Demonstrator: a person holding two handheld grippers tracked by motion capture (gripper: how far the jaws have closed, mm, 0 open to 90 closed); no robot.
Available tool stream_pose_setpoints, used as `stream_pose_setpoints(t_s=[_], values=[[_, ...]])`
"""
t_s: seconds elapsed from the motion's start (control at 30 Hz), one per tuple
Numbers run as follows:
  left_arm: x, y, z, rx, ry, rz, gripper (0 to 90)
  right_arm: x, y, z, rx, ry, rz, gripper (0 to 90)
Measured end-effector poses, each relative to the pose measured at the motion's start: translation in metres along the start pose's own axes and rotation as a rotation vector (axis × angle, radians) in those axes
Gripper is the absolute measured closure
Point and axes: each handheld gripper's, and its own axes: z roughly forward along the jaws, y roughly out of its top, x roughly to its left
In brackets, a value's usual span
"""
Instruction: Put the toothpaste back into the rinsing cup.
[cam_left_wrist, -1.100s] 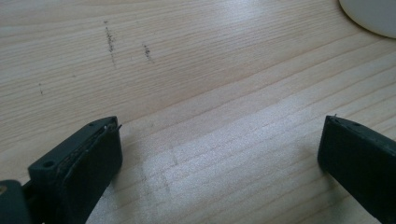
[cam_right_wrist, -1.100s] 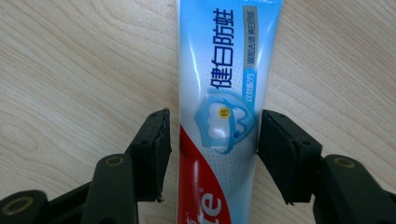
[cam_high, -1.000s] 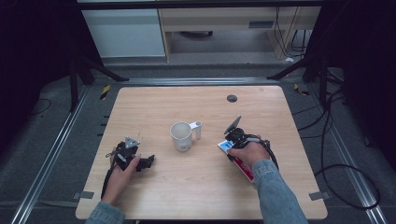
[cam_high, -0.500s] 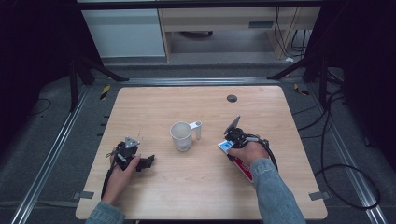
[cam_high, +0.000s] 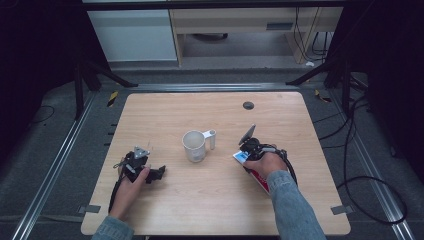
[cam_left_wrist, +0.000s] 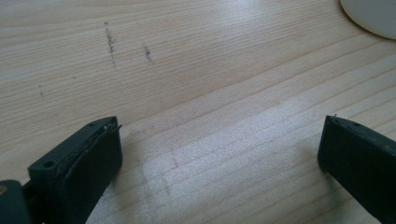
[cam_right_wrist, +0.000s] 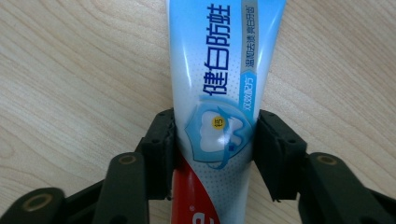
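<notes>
Right gripper (cam_right_wrist: 212, 154): squeezing the toothpaste tube (cam_right_wrist: 219, 84), at 4 o'clock from the cup (cam_high: 194, 146) | Left gripper (cam_left_wrist: 219, 154): jaws wide, nothing between, at 8 o'clock | Table (cam_high: 200, 210): bare wood out to every edge.

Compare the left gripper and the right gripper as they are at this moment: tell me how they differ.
The left gripper has its jaws spread wide with bare table between them; the right gripper has its jaws closed on a toothpaste tube. The left gripper lies to the left of the white mug, the right gripper to its right. Both are hand-held, black, and low over the wooden table.
</notes>
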Motion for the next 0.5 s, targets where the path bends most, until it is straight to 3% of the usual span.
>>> stream_pose_setpoints(t_s=[0.23, 0.47, 0.5], values=[[0.0000, 0.0002, 0.0002, 0.000, 0.000, 0.000, 0.0, 0.0000, -0.0028, -0.0039, -0.011, -0.004, -0.016, 67.0], [0.0000, 0.0003, 0.0002, 0.000, 0.000, 0.000, 0.0, 0.0001, -0.0042, -0.0066, -0.023, -0.015, -0.030, 71.6], [0.0000, 0.0003, 0.0002, 0.000, 0.000, 0.001, 0.0, -0.0014, -0.0047, -0.0065, -0.030, -0.021, -0.054, 72.0]])
